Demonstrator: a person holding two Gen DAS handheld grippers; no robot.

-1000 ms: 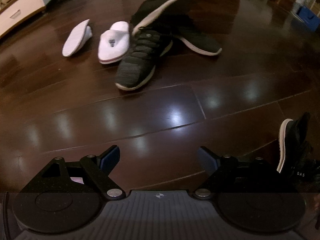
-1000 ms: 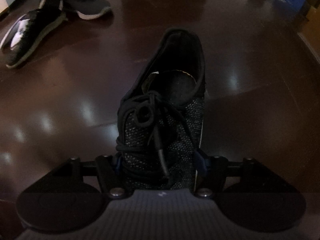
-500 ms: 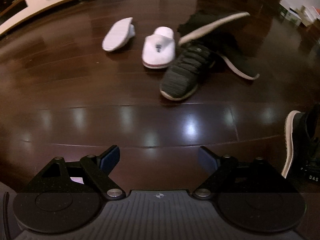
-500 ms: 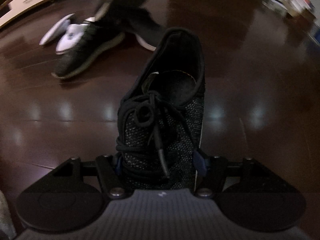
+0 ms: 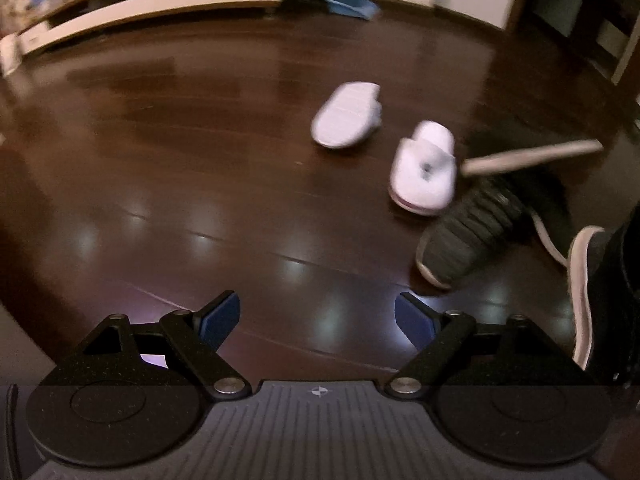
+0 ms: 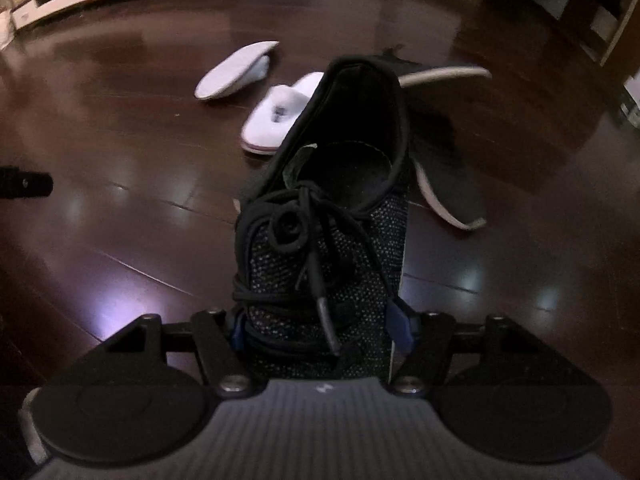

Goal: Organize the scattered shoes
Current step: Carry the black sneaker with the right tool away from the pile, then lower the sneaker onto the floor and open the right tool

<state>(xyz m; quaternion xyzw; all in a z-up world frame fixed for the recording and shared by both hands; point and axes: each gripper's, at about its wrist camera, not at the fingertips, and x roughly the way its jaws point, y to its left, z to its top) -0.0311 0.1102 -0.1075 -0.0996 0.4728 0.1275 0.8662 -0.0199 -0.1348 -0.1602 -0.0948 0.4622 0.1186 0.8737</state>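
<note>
- right gripper (image 6: 318, 326) clamped on the laced toe of a black knit sneaker (image 6: 332, 208), heel pointing away, held above the floor (image 6: 120, 208)
- left gripper (image 5: 317, 316) spread wide, empty
- two white slippers (image 5: 424, 174) beside other dark sneakers (image 5: 476, 228) mid-floor; dark glossy wood; white cabinet (image 5: 140, 4) along far edge

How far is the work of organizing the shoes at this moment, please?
Nothing looks sorted yet. In hand: the right gripper is shut on one dark knit sneaker. The left gripper is open and holds nothing. Left: two white slippers, one flipped sole-up, and dark sneakers piled together on the wooden floor, one showing its sole.
</note>
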